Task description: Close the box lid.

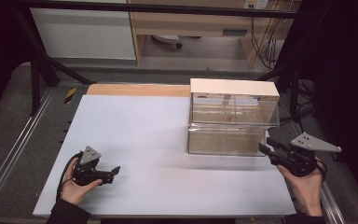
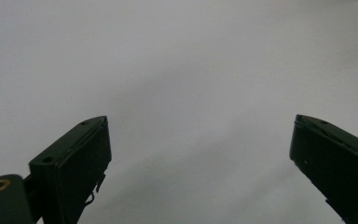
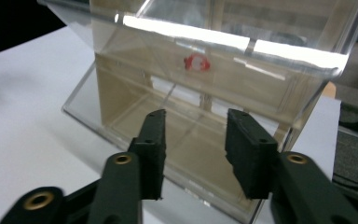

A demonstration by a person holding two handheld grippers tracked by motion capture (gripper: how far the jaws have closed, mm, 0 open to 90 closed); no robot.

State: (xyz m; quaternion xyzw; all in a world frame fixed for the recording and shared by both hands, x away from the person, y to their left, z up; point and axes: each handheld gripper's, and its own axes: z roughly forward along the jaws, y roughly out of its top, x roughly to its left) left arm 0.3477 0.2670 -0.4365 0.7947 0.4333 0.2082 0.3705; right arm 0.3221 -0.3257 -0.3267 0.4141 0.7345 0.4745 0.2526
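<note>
Two grippers in play and only one has work right now. My right gripper [image 3: 193,154] sits at the right edge of the worktop [image 1: 135,140], jaws partly spread with nothing between them, aimed at the clear two-tier drawer box [image 1: 233,121] that stands toward the far right corner of the white sheet. In the right gripper view the lower drawer's front lip is just past the fingertips, and a small red mark [image 3: 196,62] sits on the tier above. My guess is the step is grabbing that lower front to pull it out, so I'd come in level, centre the jaws on the lip and close gently, since clear plastic is slick and the whole box may slide instead of the drawer. My left gripper [image 1: 113,171] rests near the front left corner, jaws spread wide over bare sheet, well apart from the box; it could brace the box if needed. Not much in the way: the beige lid [image 1: 233,87] overhangs the top, and off the table there's a dark frame and cables at the right.
</note>
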